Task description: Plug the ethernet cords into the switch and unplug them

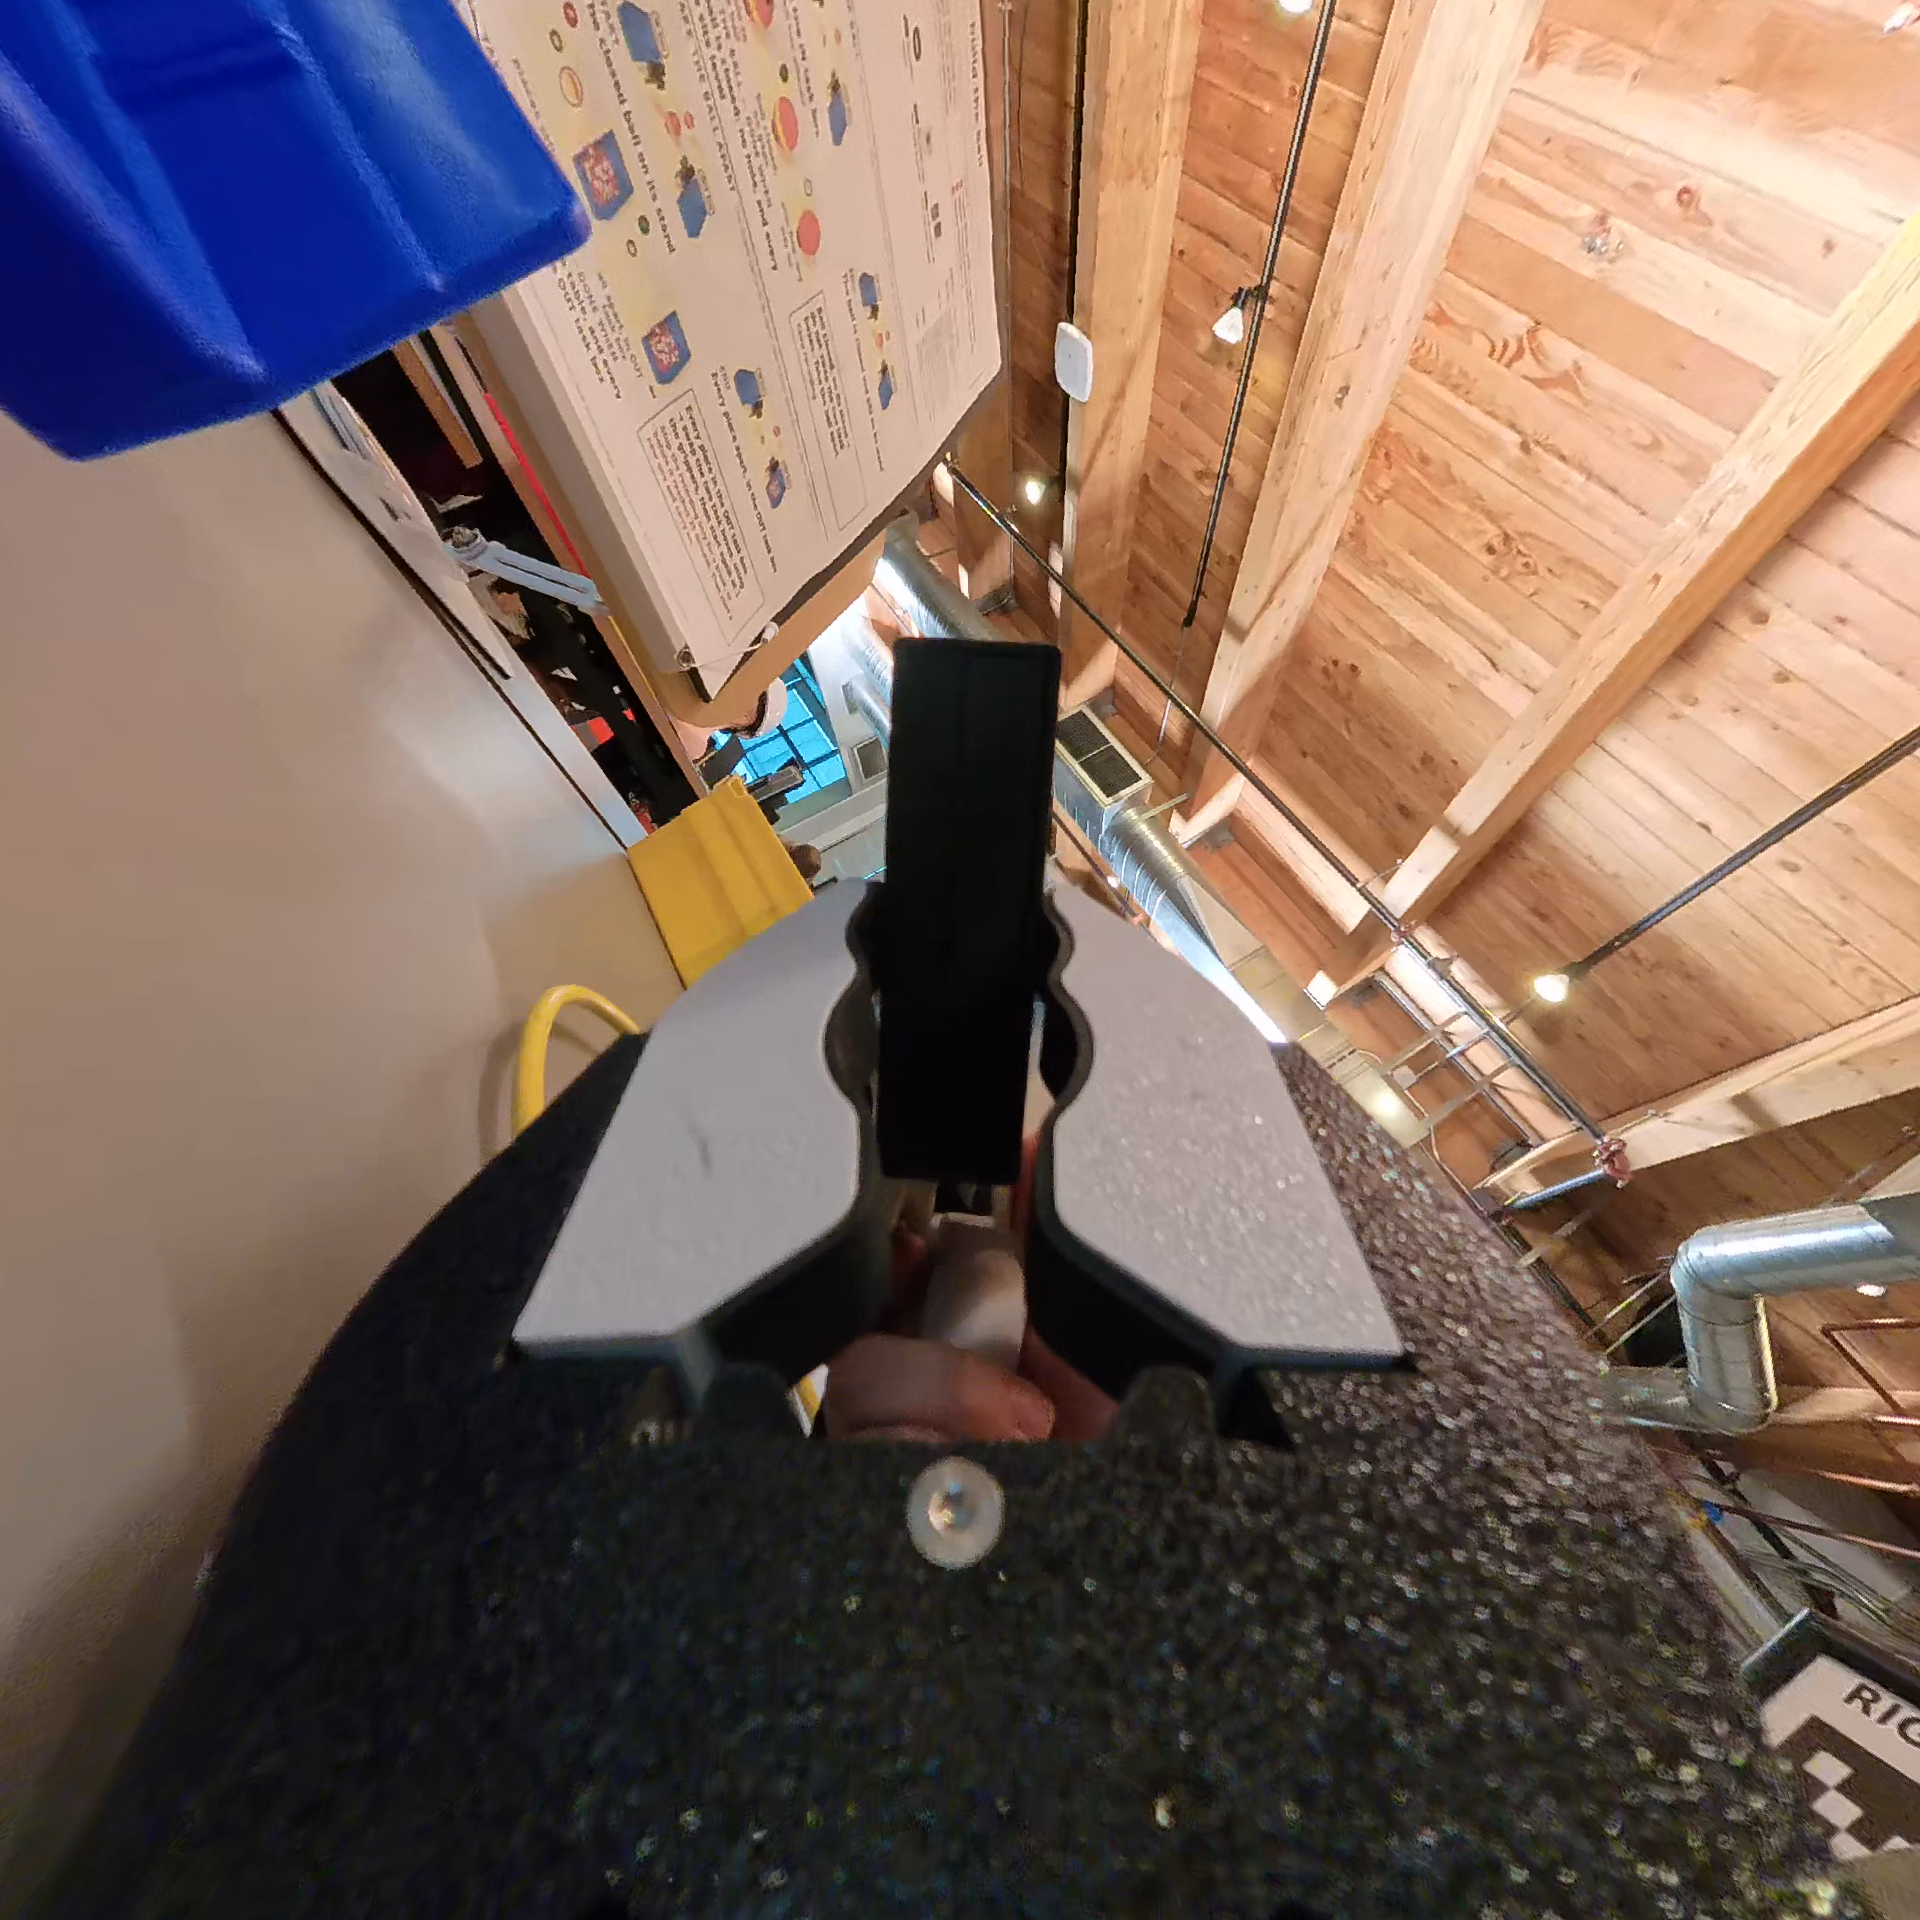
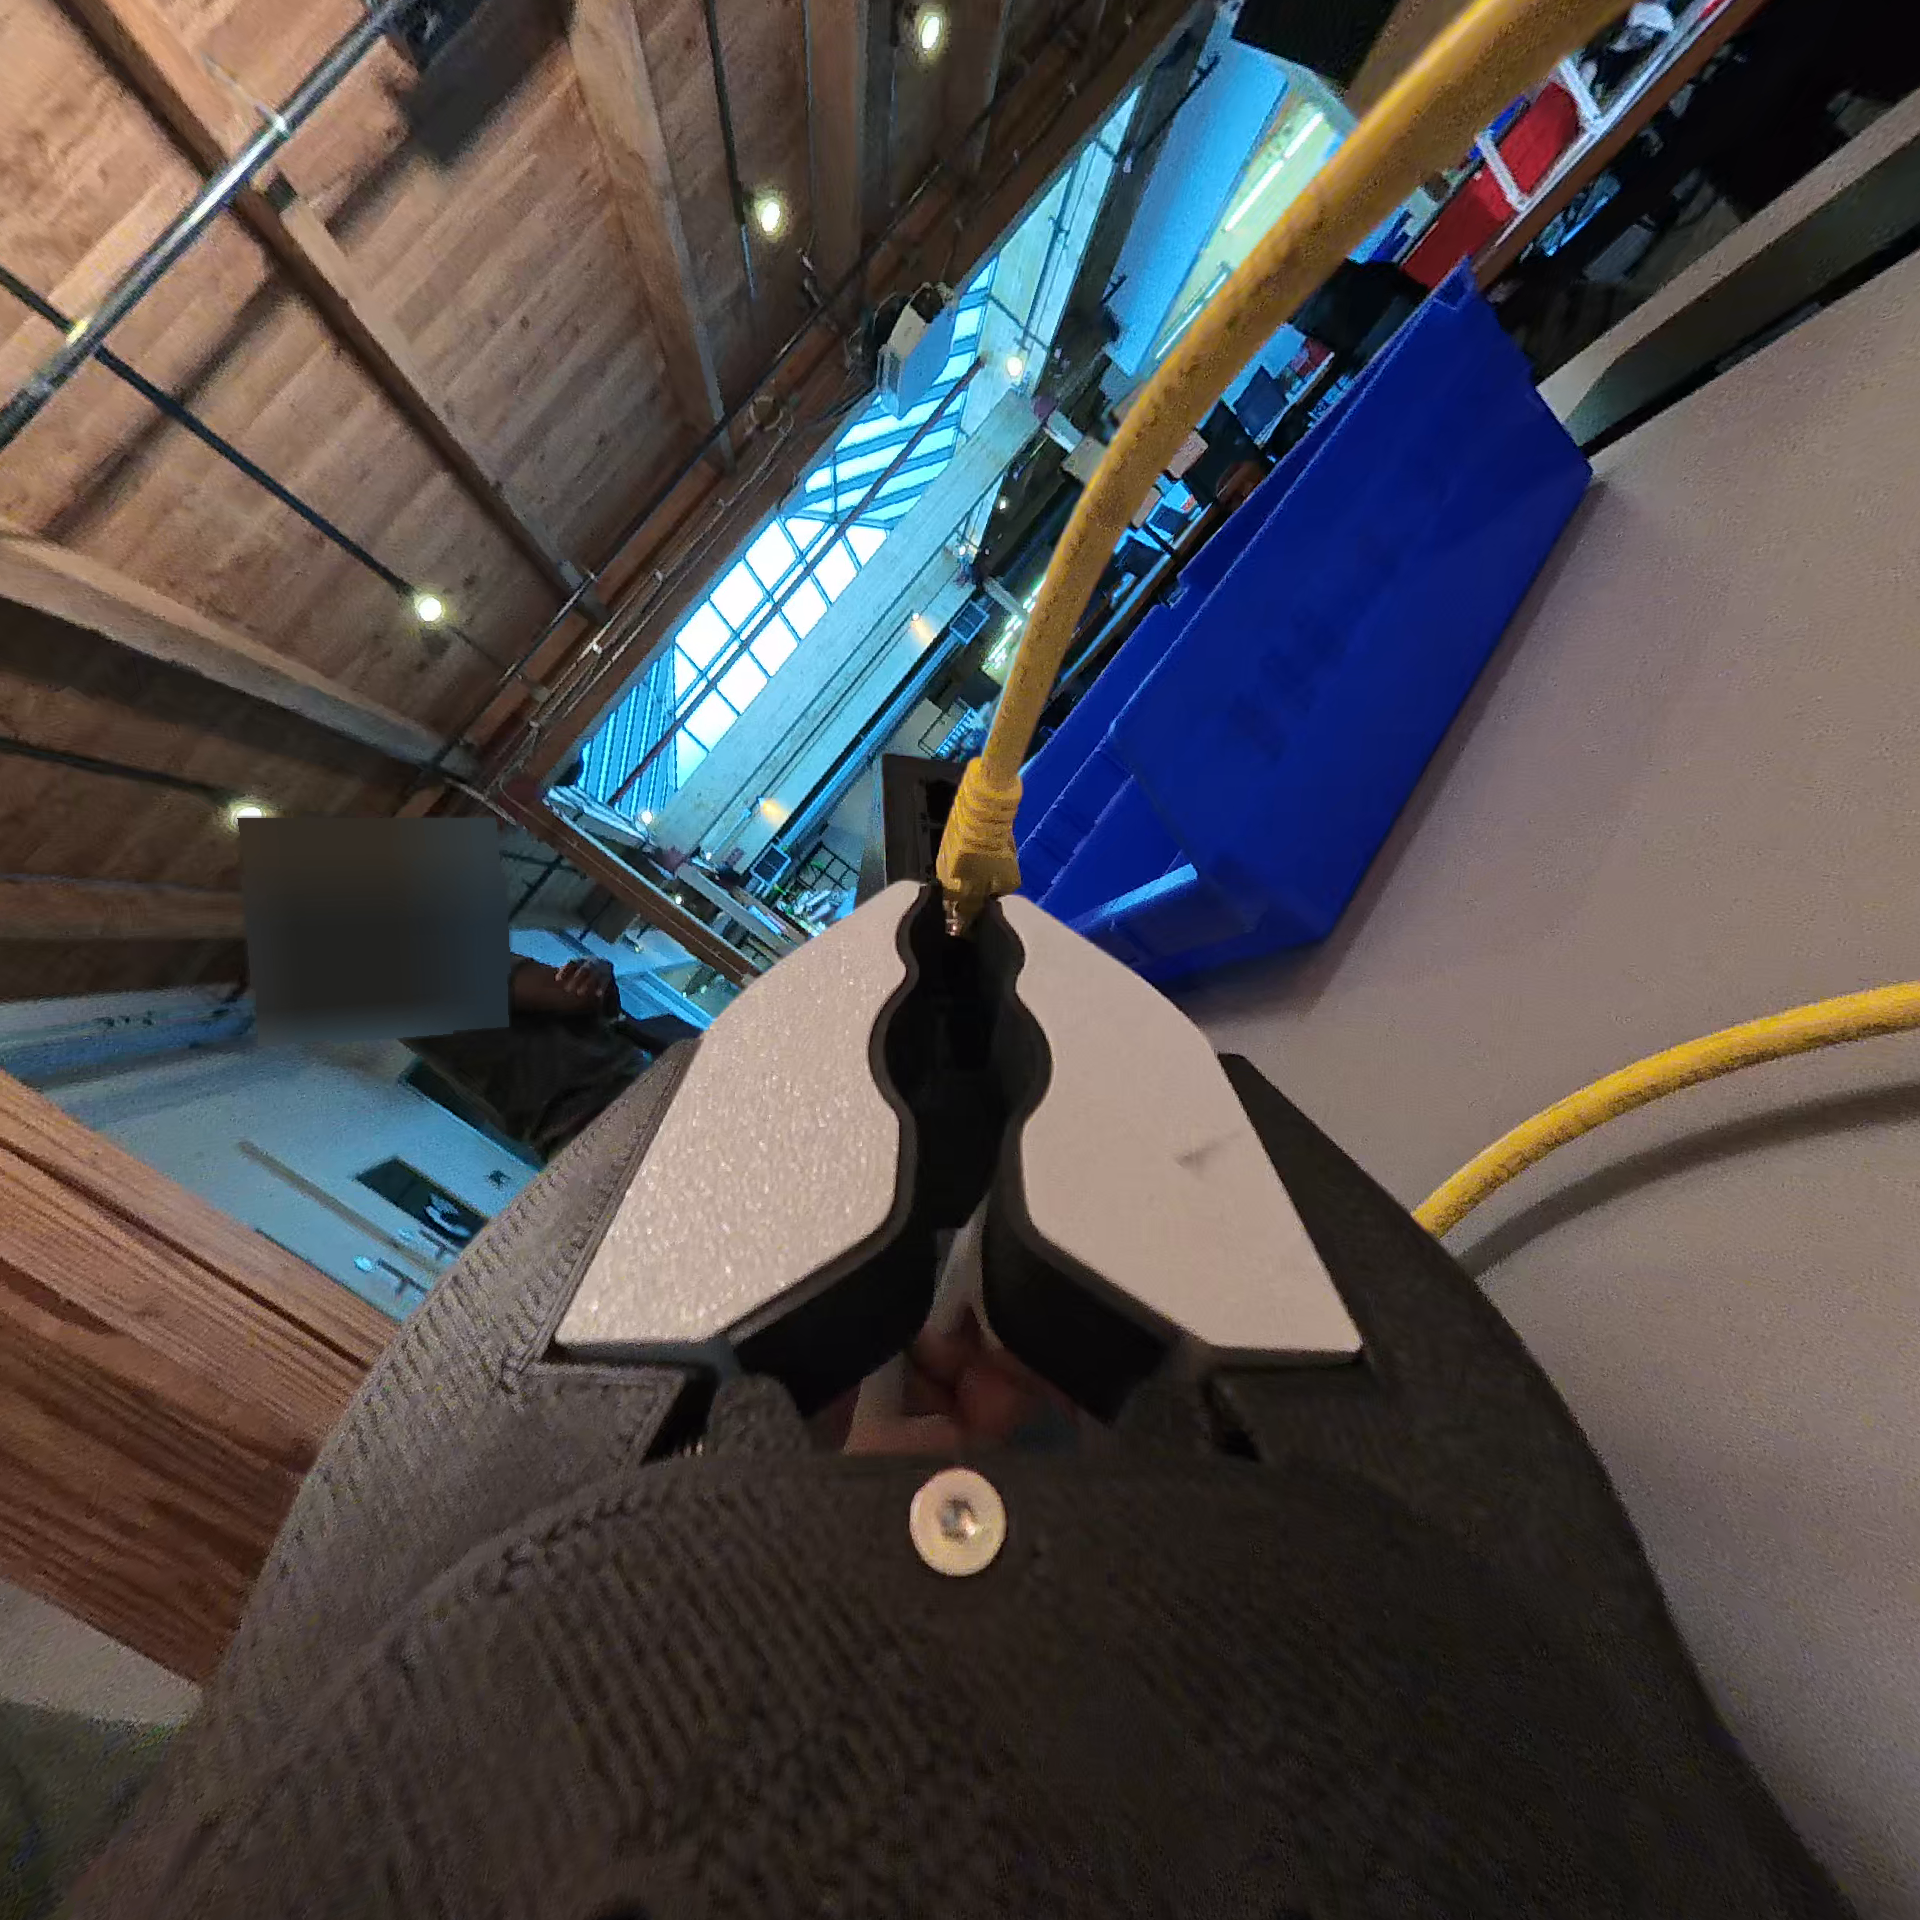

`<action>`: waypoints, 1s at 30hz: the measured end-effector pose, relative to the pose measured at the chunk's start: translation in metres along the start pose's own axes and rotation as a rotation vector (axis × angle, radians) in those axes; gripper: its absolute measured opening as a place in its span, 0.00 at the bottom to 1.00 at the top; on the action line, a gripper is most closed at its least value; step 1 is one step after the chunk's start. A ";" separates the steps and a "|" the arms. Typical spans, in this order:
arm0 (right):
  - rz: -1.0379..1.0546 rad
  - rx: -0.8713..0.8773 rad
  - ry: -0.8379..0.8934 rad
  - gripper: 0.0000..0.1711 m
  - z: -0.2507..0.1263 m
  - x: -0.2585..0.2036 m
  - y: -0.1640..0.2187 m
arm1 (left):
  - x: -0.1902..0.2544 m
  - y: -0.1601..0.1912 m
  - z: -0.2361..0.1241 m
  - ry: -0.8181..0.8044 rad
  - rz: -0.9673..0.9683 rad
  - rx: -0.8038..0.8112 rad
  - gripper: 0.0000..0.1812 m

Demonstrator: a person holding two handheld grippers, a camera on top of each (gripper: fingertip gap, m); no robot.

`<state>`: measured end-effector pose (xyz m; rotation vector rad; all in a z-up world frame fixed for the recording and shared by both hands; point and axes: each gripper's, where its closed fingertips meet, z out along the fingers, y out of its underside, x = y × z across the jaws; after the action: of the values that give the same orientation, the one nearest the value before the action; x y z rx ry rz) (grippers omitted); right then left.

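Observation:
In the left wrist view my left gripper [image 1: 958,914] is shut on a black box-shaped switch [image 1: 971,810], which sticks out forward past the fingertips. A loop of yellow ethernet cord [image 1: 535,1049] shows at the left behind the gripper body. In the right wrist view my right gripper [image 2: 961,906] is shut on the tip of a yellow ethernet plug [image 2: 977,842]. Its cord [image 2: 1132,457] arcs up and away to the upper right. A black edge of the switch [image 2: 906,810] shows right beside the plug. Whether the plug sits in a port is hidden.
Both views are tilted, with the beige table [image 2: 1714,727] at one side. A blue bin [image 2: 1330,665] stands on it close behind the plug and also shows in the left wrist view [image 1: 208,208]. A yellow bin [image 1: 717,883], a poster board [image 1: 769,312] and another cord stretch [image 2: 1662,1070] are near.

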<state>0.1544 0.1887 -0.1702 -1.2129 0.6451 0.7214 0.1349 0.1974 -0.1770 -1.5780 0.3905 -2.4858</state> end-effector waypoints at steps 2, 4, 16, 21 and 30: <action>-0.006 0.001 -0.018 0.05 -0.001 -0.002 -0.001 | 0.001 0.001 0.000 0.003 0.017 -0.011 0.15; -0.014 -0.008 -0.028 0.06 -0.002 -0.003 -0.001 | 0.003 0.001 0.001 0.012 0.031 -0.030 0.15; -0.051 0.001 -0.108 0.05 -0.003 -0.019 -0.010 | 0.020 0.005 0.004 0.073 0.155 -0.169 0.16; -0.094 -0.013 -0.070 0.05 -0.001 -0.014 -0.008 | 0.015 0.002 0.003 0.054 0.099 -0.143 0.14; -0.359 -0.064 0.010 0.04 -0.024 -0.023 -0.060 | 0.022 -0.017 -0.003 0.088 0.056 -0.121 0.15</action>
<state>0.1857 0.1504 -0.1231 -1.3473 0.3988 0.4369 0.1229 0.2078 -0.1541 -1.4814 0.5996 -2.5386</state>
